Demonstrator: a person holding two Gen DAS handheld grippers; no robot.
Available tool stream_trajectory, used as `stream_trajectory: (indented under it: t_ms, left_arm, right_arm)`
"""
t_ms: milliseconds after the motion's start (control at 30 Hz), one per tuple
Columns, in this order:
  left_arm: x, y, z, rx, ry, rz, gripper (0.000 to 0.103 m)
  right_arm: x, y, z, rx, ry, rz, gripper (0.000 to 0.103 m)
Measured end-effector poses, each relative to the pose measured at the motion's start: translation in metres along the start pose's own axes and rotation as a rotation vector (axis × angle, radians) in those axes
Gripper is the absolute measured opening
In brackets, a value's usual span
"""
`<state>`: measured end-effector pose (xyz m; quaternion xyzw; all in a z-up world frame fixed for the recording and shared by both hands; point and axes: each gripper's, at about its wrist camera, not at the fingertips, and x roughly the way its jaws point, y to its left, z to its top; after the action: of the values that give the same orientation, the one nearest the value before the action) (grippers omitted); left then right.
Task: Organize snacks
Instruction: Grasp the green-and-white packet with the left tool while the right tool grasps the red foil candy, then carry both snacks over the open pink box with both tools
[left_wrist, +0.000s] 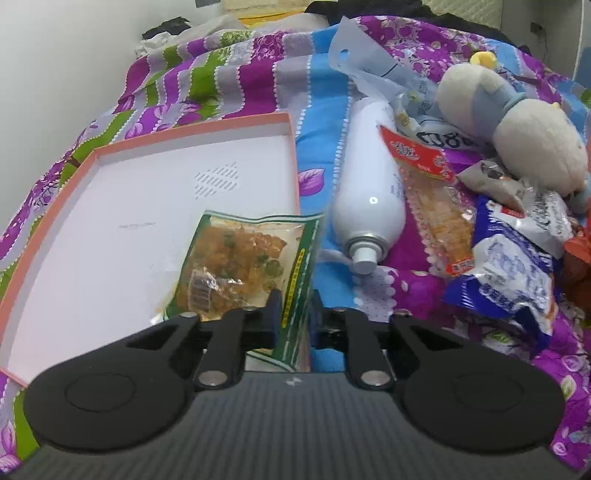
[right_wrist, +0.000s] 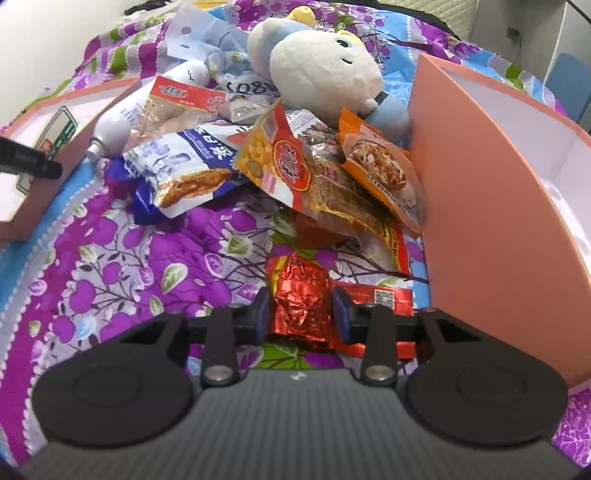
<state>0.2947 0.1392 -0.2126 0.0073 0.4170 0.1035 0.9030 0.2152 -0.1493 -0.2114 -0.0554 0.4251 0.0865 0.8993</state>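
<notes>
1. My left gripper (left_wrist: 293, 310) is clamped on the green-edged snack packet (left_wrist: 243, 266). The jaws pinch the packet's right border, and most of the packet lies ahead of the fingertips and to their left.
2. The green-edged snack packet rests over the near right corner of the pink shallow tray (left_wrist: 110, 206), with its right edge reaching past the tray wall.
3. Just to the right of the tray, a white spray bottle (left_wrist: 369, 184) lies on the flowered bedsheet (left_wrist: 240, 81), nozzle toward me. Beside it lies a clear packet with a red header (left_wrist: 432, 184), then a blue-and-white bag (left_wrist: 509, 277).
4. My right gripper (right_wrist: 301, 312) stands part-closed around the red foil snack (right_wrist: 301, 299). The foil snack sits directly between the two blue pads; I cannot tell whether both pads press on it.
5. Under the right finger lies a flat red wrapper (right_wrist: 384, 297), touching the foil snack.
6. Ahead of the right gripper a heap of snack bags lies on the sheet: the blue-and-white bag (right_wrist: 184, 166), a yellow-and-red bag (right_wrist: 284, 162) and an orange bag (right_wrist: 380, 166).
7. A plush toy (right_wrist: 321, 70) lies behind the heap.
8. A pink upright box (right_wrist: 491, 206) stands just to the right of the right gripper.
</notes>
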Motion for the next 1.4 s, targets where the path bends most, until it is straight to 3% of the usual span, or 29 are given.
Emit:
stream_trajectory:
  t_ms: [133,567,833,1033,1400]
  left_arm:
    - [-0.017,-0.009,-0.001,0.019,-0.021,0.021,0.004]
    - [-0.117,-0.029,-0.017,-0.047,-0.089,-0.068,0.001]
    - [-0.176,-0.059,-0.064,-0.133,-0.085,-0.156,0.001]
    - [-0.205,-0.075,-0.097,-0.161,-0.066,-0.202,0.001]
    - [-0.253,-0.069,-0.104,-0.197,-0.096,-0.250,0.000]
  right_arm:
    - [-0.008,-0.004,0.000,0.023,-0.013,0.037,0.036]
    - [-0.068,-0.013,0.002,0.075,-0.106,0.094,0.036]
    - [-0.117,-0.012,-0.006,0.084,-0.154,0.139,0.036]
    - [-0.133,-0.013,-0.024,0.072,-0.139,0.154,0.036]
    - [-0.164,-0.023,-0.034,0.083,-0.165,0.150,0.036]
